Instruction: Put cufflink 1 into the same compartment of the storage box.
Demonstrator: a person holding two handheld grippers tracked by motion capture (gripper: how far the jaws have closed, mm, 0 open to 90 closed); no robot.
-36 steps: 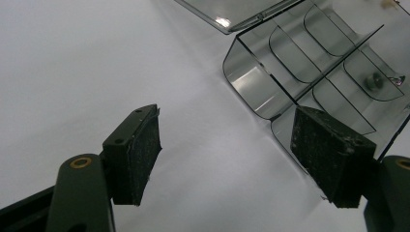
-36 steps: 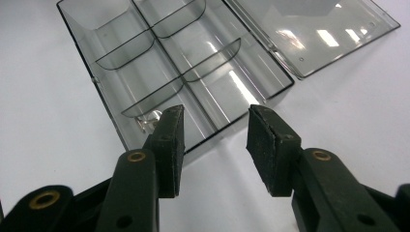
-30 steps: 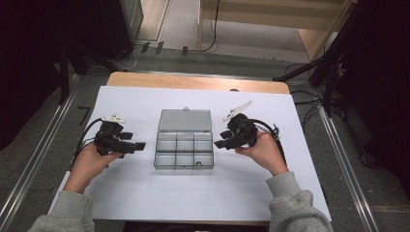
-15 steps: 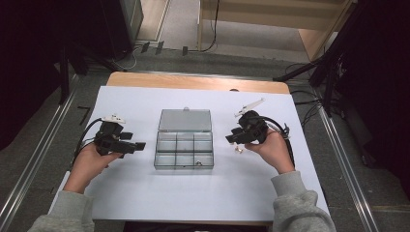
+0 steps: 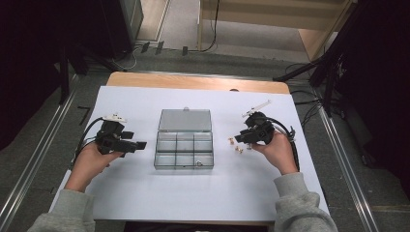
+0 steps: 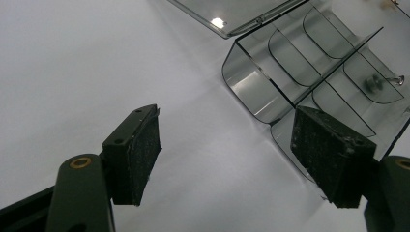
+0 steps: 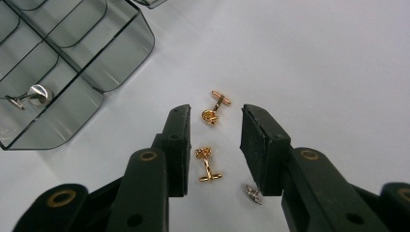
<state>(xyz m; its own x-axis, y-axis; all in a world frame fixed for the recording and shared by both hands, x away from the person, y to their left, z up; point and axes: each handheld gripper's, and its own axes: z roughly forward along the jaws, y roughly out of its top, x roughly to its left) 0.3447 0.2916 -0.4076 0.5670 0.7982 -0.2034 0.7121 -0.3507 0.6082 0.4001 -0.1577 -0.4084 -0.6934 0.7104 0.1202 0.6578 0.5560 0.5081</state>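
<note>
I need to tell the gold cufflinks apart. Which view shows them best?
The right gripper view: both gold cufflinks lie sharp and close on the white table, between the right claw's open jaws, untouched. The high view shows them as tiny specks beside the clear box. The left gripper view catches a gold speck at its top edge.

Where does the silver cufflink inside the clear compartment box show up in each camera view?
High view: silver cufflink in the near right compartment of the clear plastic compartment box.
Left gripper view: at upper right, in a compartment near the frame's edge.
Right gripper view: at far left, in the corner compartment.
Shared landmark: the box's curved dividers.
</note>
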